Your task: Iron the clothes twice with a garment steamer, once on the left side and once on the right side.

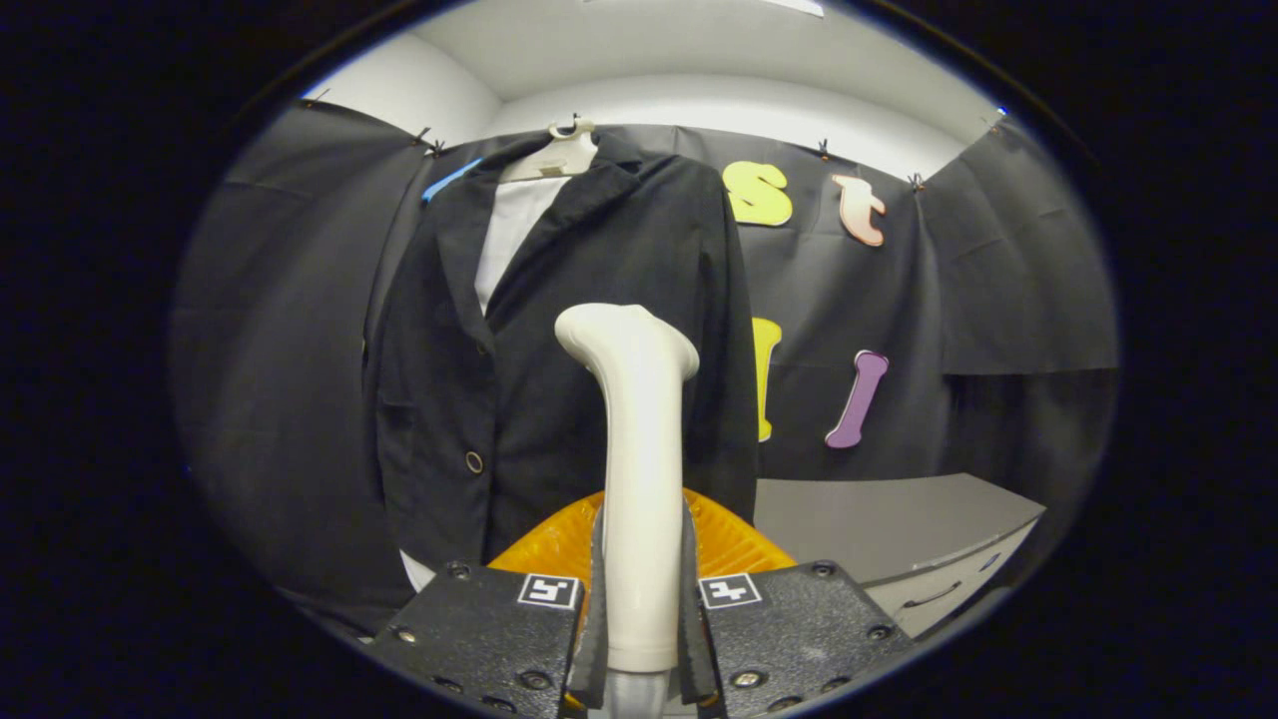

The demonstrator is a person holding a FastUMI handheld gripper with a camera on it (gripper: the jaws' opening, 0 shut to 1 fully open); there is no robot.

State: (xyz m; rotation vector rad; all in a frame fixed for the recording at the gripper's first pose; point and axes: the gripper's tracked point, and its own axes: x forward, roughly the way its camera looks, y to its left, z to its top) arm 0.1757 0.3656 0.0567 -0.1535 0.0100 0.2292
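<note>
Fingers: we see them (641,609) clamped on the steamer (639,479) handle.
Steamer: upright between the fingers, head just short of the jacket (559,330).
Jacket: hangs ahead on a hanger (559,155).
Progress: we judge both passes remain.

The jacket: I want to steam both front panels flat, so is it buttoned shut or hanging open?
Open at the top, where the jacket's lapels part over a white shirt. Lower down, cannot tell: the steamer, which the gripper grips, hides it.

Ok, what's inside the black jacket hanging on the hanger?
A white shirt shows between the lapels of the black jacket; below, the jacket and the white steamer handle, gripped by the hand-held gripper, cover the rest.
</note>
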